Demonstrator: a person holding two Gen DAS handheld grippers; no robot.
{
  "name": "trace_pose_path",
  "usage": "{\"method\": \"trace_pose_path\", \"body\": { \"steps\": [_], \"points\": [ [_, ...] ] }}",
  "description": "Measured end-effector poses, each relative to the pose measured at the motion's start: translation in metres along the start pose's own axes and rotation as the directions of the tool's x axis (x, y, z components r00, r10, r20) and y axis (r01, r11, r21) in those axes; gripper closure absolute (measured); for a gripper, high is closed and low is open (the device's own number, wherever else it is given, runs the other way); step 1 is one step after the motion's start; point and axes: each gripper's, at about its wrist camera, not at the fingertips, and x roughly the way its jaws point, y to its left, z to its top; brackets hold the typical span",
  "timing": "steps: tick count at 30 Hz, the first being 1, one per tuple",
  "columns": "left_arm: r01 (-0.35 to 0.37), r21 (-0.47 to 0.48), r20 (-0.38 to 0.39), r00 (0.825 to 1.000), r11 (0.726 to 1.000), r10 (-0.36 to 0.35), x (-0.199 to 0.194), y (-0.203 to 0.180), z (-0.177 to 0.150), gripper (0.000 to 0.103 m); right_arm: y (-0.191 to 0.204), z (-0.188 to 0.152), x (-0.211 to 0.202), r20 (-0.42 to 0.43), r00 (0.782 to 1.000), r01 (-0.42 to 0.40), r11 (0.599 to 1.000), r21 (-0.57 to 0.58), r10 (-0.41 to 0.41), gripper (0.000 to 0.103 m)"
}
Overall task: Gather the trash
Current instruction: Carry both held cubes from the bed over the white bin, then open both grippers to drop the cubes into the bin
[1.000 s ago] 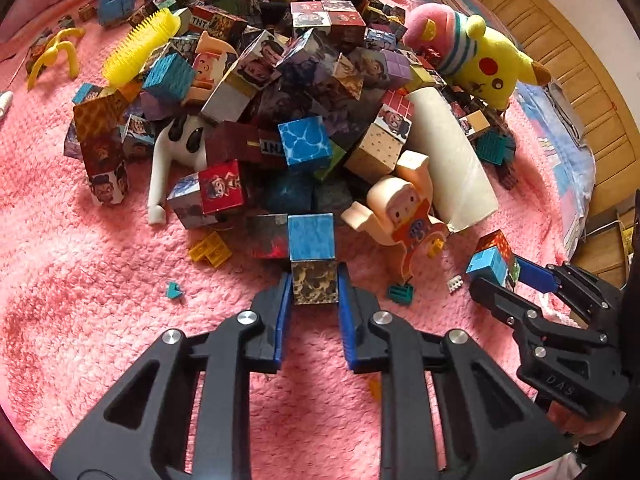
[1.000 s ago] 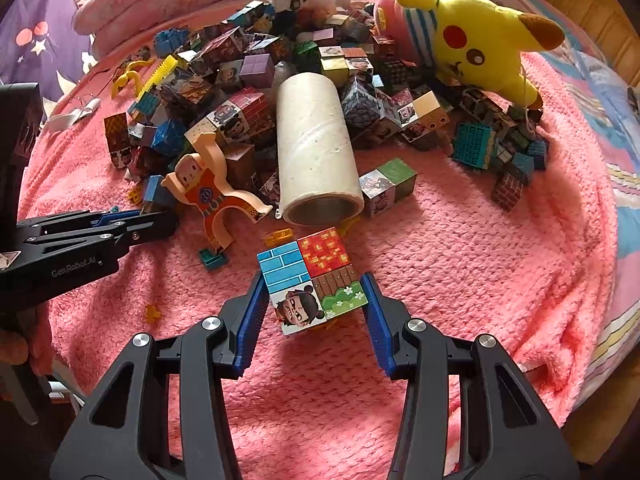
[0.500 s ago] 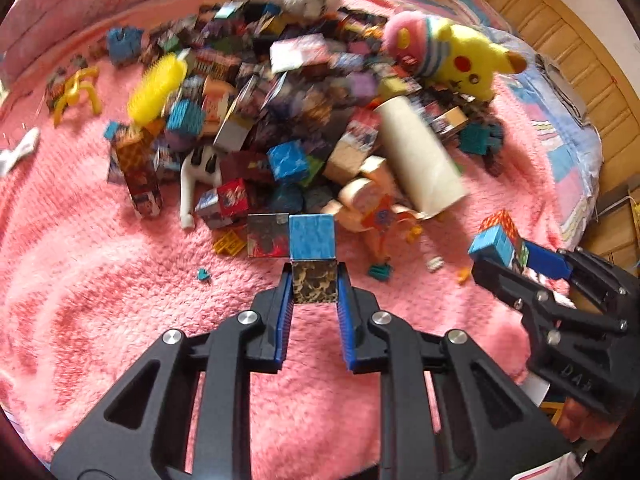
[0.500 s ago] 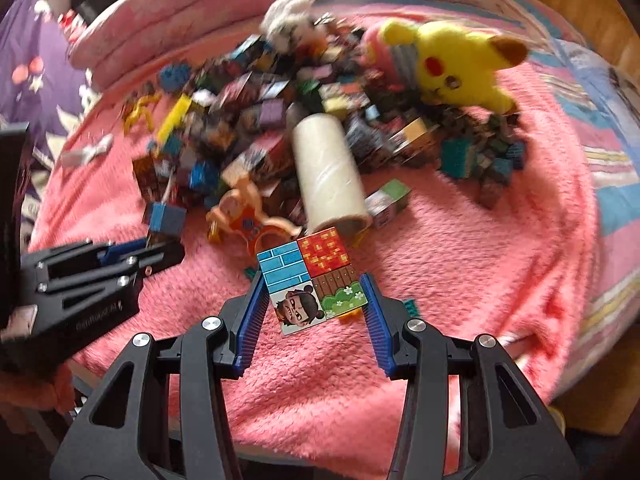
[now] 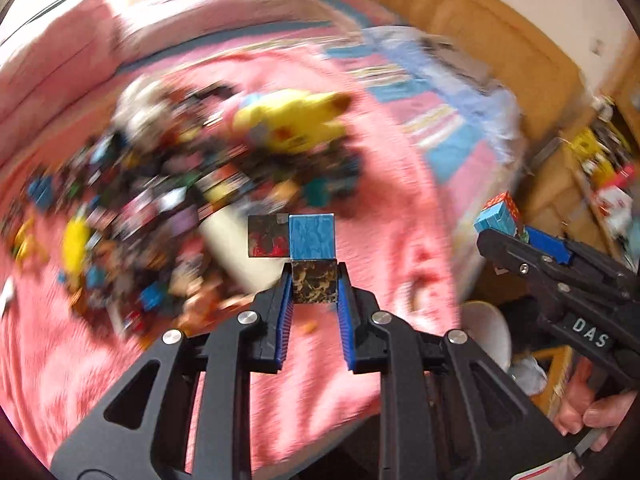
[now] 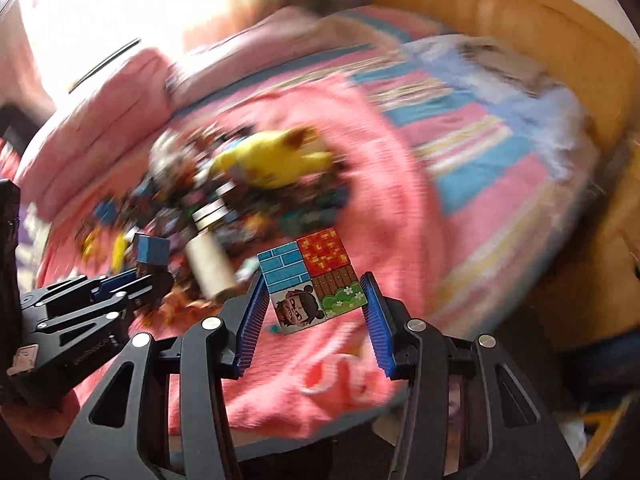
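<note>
Two printed cardboard block clusters, each clamped in a black two-finger gripper above a pink knitted blanket.

The left gripper (image 5: 314,286) is closed on a cluster of glossy printed cubes (image 5: 301,251): a mottled gold-and-black face sits between the ribbed blue pads, with a blue water-pattern face and a dark red face above. The right gripper (image 6: 317,302) is clamped on a four-panel printed block (image 6: 311,282) showing blue brick, red-orange lava, a wooden fence and a cartoon face. Both are held clear of the nubby pink blanket (image 5: 400,216). Behind, heavily blurred, a heap of small toy blocks (image 5: 152,208), a yellow plush toy (image 5: 292,120) and a cream cardboard tube (image 6: 210,268) are seen. A hand (image 5: 592,408) is visible under the right gripper's handle.
</note>
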Motion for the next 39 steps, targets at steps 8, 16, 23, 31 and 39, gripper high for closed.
{"method": "trace_pose_path", "body": {
  "steps": [8, 16, 23, 31, 39],
  "points": [
    [0.223, 0.272, -0.061, 0.975, 0.936, -0.215, 0.006, -0.134, 0.014, 0.083, -0.11, -0.044, -0.078, 0.033, 0.966, 0.238, 0.933, 0.269, -0.256, 0.057],
    [0.376, 0.445, -0.209, 0.926, 0.812, -0.314, 0.024, -0.235, -0.023, 0.083, -0.177, -0.125, -0.112, -0.077, 0.921, 0.371, 0.799, 0.473, -0.382, 0.057],
    [0.427, 0.517, -0.338, 0.898, 0.742, -0.281, 0.071, -0.276, -0.059, 0.082, -0.2, -0.164, -0.088, -0.174, 0.914, 0.399, 0.734, 0.55, -0.367, 0.055],
    [0.43, 0.483, -0.361, 0.891, 0.763, -0.274, 0.098, -0.266, -0.061, 0.037, -0.219, -0.191, -0.065, -0.265, 0.914, 0.406, 0.672, 0.62, -0.307, 0.03],
    [0.387, 0.472, -0.344, 0.908, 0.792, -0.239, 0.098, -0.247, -0.056, 0.037, -0.212, -0.186, -0.052, -0.289, 0.922, 0.386, 0.692, 0.61, -0.259, 0.03]
  ]
}}
